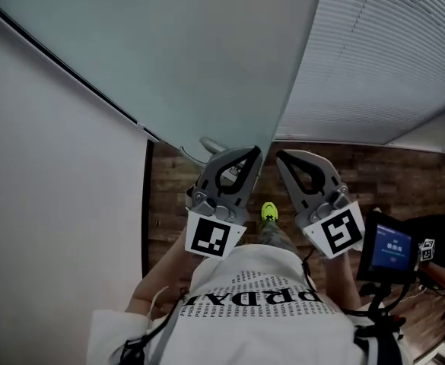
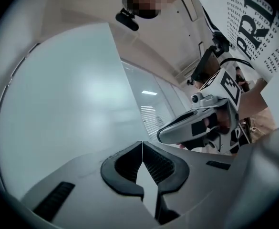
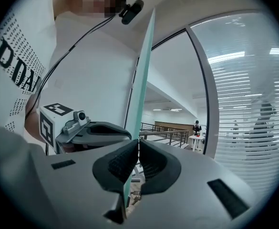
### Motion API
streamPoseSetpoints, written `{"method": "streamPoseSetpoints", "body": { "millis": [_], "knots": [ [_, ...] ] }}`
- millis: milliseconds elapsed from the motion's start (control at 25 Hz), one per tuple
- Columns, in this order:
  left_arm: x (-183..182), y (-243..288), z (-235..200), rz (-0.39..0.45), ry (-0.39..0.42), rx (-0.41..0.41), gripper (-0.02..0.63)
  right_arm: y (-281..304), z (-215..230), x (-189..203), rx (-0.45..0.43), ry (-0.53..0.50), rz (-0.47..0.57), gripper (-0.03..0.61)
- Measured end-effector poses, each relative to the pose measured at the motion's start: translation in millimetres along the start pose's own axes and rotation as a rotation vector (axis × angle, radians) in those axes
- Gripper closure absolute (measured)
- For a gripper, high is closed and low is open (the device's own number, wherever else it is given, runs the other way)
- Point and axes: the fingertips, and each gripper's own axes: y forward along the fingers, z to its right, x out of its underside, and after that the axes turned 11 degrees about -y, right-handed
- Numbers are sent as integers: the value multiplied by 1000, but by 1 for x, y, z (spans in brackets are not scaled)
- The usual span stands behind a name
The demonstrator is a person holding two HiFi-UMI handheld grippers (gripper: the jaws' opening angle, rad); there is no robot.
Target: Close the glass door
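At the far left stood a white wall (image 1: 55,166), and next to it the frosted glass door (image 1: 184,52) hung upright, with its long axis vertical. Its free edge (image 3: 141,80) ran down exactly between the two tools.

The left gripper (image 1: 249,153) was on the side of the broad glass face, with its tips very near the pane. In the left gripper view its jaws were pressed together with nothing between them (image 2: 142,144). The right gripper (image 1: 281,158) was just beside the edge, on the other side. Its jaws were also clenched and empty (image 3: 139,141), and the greenish edge only passed behind them.

Further right, the door frame (image 3: 203,80) was well apart from the edge, and a hall with railings showed through the gap, so the door was not closed. I judge that the door had to swing toward this frame. The left gripper was nearer to the face, so a push could come from it.

On the white shirt (image 1: 252,295) the letters "PRD" could be read, repeated in rows. The small blue screen (image 1: 392,249) at the right had writing too small to read. The blinds (image 1: 389,52) carried no writing.
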Motion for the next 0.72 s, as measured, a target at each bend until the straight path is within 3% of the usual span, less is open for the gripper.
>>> {"method": "streamPoseSetpoints", "body": {
  "millis": [400, 720],
  "knots": [
    [7, -1, -11, 60, -14, -13, 604, 1, -8, 4, -33, -48, -8, 581],
    [0, 6, -17, 28, -13, -19, 608, 3, -4, 2, -15, -14, -7, 581]
  ]
}}
